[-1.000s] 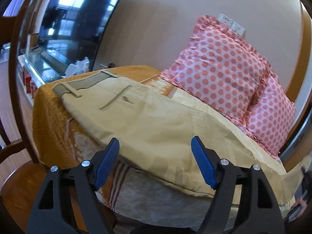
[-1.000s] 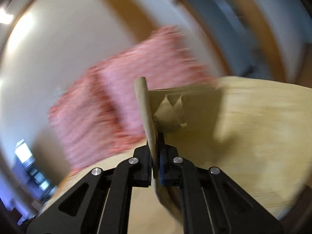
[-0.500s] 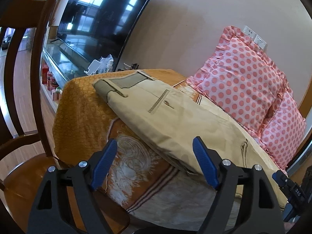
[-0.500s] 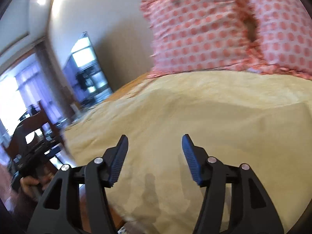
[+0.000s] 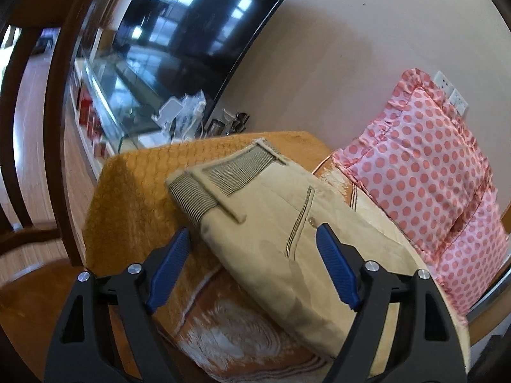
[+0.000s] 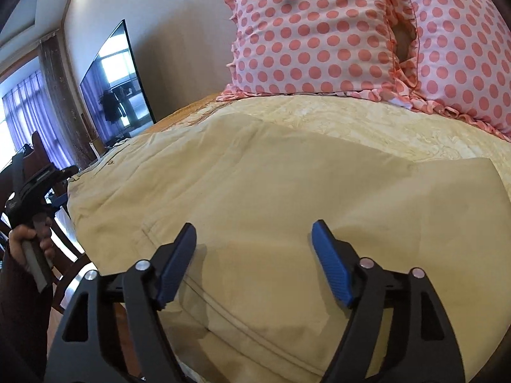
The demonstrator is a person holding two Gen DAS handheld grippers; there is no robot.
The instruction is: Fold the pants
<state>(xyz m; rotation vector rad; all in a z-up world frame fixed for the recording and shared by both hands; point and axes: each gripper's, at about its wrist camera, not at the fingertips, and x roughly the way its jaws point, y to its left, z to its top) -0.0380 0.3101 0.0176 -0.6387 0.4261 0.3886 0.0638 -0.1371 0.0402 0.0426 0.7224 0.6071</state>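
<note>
Beige pants point(image 5: 281, 239) lie folded lengthwise on an orange and cream bed cover point(image 5: 134, 198), with the ribbed waistband point(image 5: 220, 175) toward the far end. My left gripper point(image 5: 254, 252) hovers open over the waist end, and its blue pads point(image 5: 167, 268) grip nothing. In the right wrist view the pants point(image 6: 287, 185) spread wide across the bed. My right gripper point(image 6: 254, 242) is just above the cloth, its jaws opening, with nothing pressed between them. The left gripper point(image 6: 35, 188) and the hand that holds it show at that view's left edge.
Two pink polka-dot pillows point(image 6: 319, 32) lean against the wall at the head of the bed. A large dark TV point(image 5: 198, 25) and a glass stand point(image 5: 108, 95) with small items sit beyond the foot. A wooden chair point(image 5: 32, 127) stands at the left.
My right gripper has let go of the pant cloth and opened, dropping low over the pants. The left gripper has shifted toward the waistband end.
</note>
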